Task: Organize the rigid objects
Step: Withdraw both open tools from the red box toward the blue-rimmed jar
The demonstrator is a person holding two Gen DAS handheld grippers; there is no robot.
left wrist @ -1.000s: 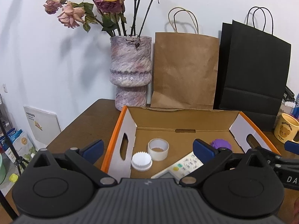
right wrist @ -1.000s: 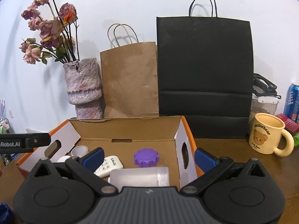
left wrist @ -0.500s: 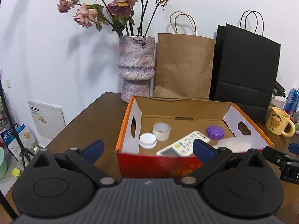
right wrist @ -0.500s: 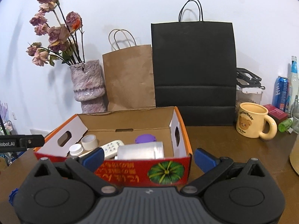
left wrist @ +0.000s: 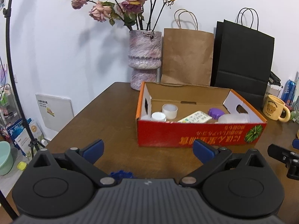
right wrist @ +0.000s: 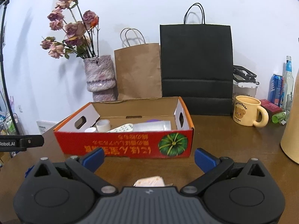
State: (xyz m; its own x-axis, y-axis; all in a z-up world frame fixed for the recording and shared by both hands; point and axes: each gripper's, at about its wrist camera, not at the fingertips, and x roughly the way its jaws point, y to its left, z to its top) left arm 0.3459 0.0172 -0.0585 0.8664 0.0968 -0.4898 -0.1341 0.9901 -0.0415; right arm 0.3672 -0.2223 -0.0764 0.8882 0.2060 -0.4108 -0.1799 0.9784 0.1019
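Note:
A red cardboard box (left wrist: 201, 132) (right wrist: 127, 143) stands on the brown table. It holds a tape roll (left wrist: 169, 111), a white cap (left wrist: 158, 116), a remote control (left wrist: 195, 119), a purple lid (left wrist: 216, 113) and a clear container (left wrist: 233, 118). My left gripper (left wrist: 148, 149) is open and empty, in front of the box. A blue ridged object (left wrist: 121, 174) lies just under it. My right gripper (right wrist: 149, 156) is open and empty, in front of the box. A pale flat object (right wrist: 149, 181) lies just under it.
A vase of dried roses (left wrist: 144, 59), a brown paper bag (left wrist: 187, 56) and a black paper bag (left wrist: 243, 59) stand behind the box. A yellow bear mug (right wrist: 246, 110), cans and bottles (right wrist: 280, 89) stand at the right. A tan cylinder (right wrist: 291, 123) is at far right.
Both grippers have pulled back from over the box toward the table's front. The box's red front wall and the two objects under the grippers have come into view.

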